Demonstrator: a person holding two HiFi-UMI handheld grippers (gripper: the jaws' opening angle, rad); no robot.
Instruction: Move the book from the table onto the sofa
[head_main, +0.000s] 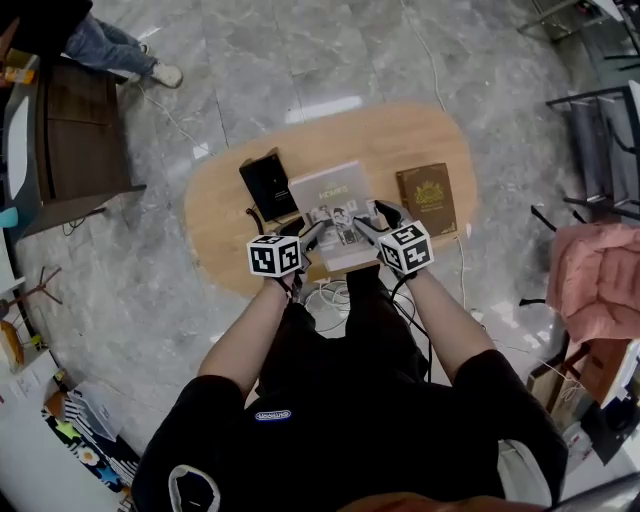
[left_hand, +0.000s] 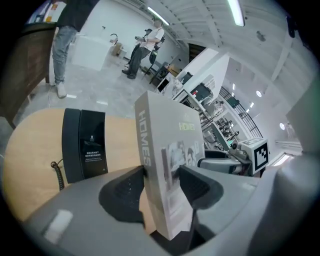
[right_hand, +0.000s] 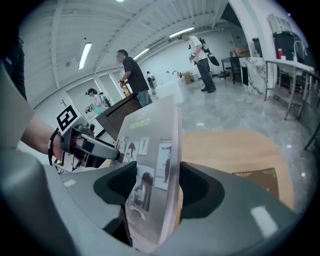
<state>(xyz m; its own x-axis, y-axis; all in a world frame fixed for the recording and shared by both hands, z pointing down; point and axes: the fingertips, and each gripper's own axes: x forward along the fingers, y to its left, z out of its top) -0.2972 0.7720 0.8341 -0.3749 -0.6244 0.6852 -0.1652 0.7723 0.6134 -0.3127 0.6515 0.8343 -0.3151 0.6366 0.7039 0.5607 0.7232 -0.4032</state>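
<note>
Grey photo-cover book (head_main: 330, 195) was pinched along its near edge by both claws: left claw (head_main: 318, 232) at the left corner, right claw (head_main: 362, 230) at the right. It sat over the near side of the oval light-wood counter (head_main: 215, 215). Each gripper view showed that claw pressed onto the two faces of the book, with the cover between the dark pads (left_hand: 197, 182) and no gap visible.

My read: the book looked to be off the counter surface, near edge toward the person. So the carry was under way and the placement was not yet done.

The two-point hold made sense. The book is thin and broad, and a single corner pinch would probably let it sag or swing. One claw per corner kept it flat and square.

Black rectangular case (head_main: 268, 185) with a coiled cord lay flat just beside the book's left edge. Brown book with a gold emblem (head_main: 427, 198) lay flat to the right, apart from it. Neither was touched.

Sofa — couldn't pick it out in any view. Main risk was the smooth cover slipping in the pads during the turn away from the counter.
</note>
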